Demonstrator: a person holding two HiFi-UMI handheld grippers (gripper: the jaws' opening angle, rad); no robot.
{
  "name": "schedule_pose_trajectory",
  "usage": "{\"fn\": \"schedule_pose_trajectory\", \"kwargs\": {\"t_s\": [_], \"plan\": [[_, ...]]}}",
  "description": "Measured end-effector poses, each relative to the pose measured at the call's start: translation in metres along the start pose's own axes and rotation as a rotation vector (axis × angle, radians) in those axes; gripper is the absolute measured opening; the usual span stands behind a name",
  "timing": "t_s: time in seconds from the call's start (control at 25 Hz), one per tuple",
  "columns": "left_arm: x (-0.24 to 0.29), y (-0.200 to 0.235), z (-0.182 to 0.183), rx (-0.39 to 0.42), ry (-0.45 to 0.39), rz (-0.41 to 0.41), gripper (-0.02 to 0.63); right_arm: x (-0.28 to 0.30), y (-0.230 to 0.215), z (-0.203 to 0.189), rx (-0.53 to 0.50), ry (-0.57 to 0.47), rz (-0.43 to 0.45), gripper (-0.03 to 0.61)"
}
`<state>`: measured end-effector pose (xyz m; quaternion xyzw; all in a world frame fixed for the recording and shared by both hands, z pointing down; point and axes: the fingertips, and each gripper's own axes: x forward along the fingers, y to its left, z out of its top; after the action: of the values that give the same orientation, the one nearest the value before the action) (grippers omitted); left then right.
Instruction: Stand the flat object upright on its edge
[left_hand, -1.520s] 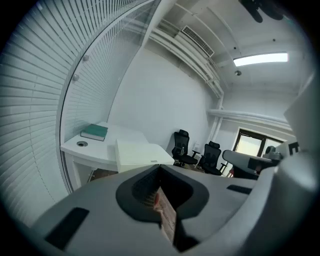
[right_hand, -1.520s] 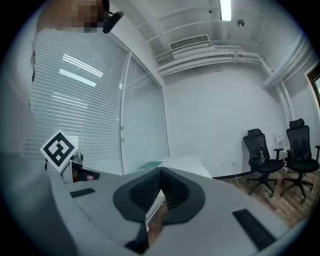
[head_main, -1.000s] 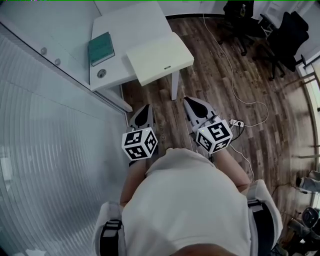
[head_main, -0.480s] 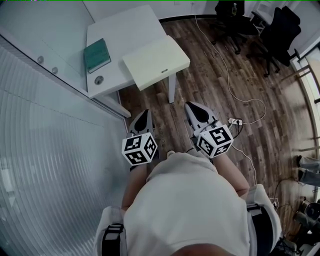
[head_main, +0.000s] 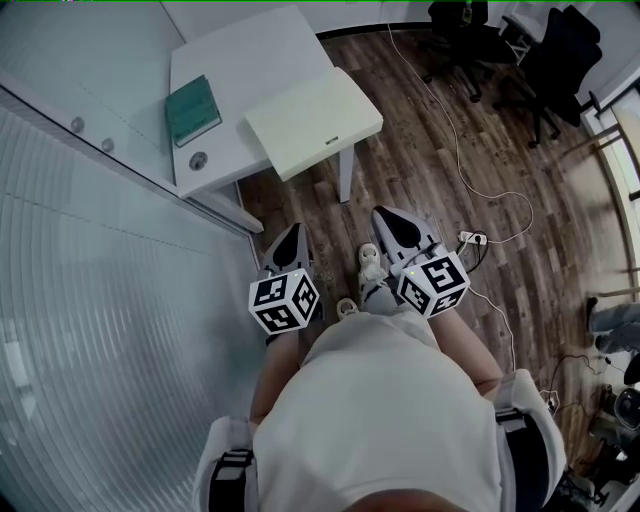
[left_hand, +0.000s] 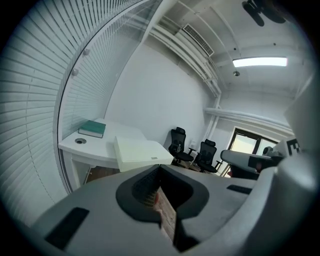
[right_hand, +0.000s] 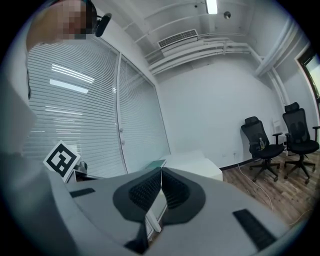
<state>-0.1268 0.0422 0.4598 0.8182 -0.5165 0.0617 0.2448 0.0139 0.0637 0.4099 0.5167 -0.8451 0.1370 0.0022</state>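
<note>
A green book (head_main: 193, 108) lies flat on the white table (head_main: 250, 55) at the far left. It shows also in the left gripper view (left_hand: 92, 128). Beside it a cream flat box (head_main: 313, 120) overhangs the table's near corner. Both grippers are held low in front of the person's body, well short of the table. My left gripper (head_main: 290, 233) is shut with nothing in it, and its jaw tips meet in its own view (left_hand: 159, 167). My right gripper (head_main: 388, 215) is also shut and empty (right_hand: 161, 170).
A glass wall with blinds (head_main: 90, 300) runs along the left. Black office chairs (head_main: 480, 40) stand at the back right. A white cable (head_main: 462, 140) crosses the wooden floor to a power strip (head_main: 468, 240). The person's shoe (head_main: 370, 262) shows between the grippers.
Both grippers have stayed shut at about the same spot before the body. The view has shifted slightly, and a shoe has come into sight between the grippers.
</note>
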Motion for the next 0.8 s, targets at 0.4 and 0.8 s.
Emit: {"fn": "schedule_pose_trajectory", "kwargs": {"t_s": [0.4, 0.8], "plan": [[0.028, 0.023, 0.012, -0.006, 0.011, 0.050, 0.020, 0.047, -0.016, 0.006, 0.010, 0.008, 0.034, 0.018], [0.086, 0.029, 0.047, 0.024, 0.012, 0.042, 0.020, 0.098, -0.061, 0.025, 0.029, -0.013, 0.014, 0.018]]}}
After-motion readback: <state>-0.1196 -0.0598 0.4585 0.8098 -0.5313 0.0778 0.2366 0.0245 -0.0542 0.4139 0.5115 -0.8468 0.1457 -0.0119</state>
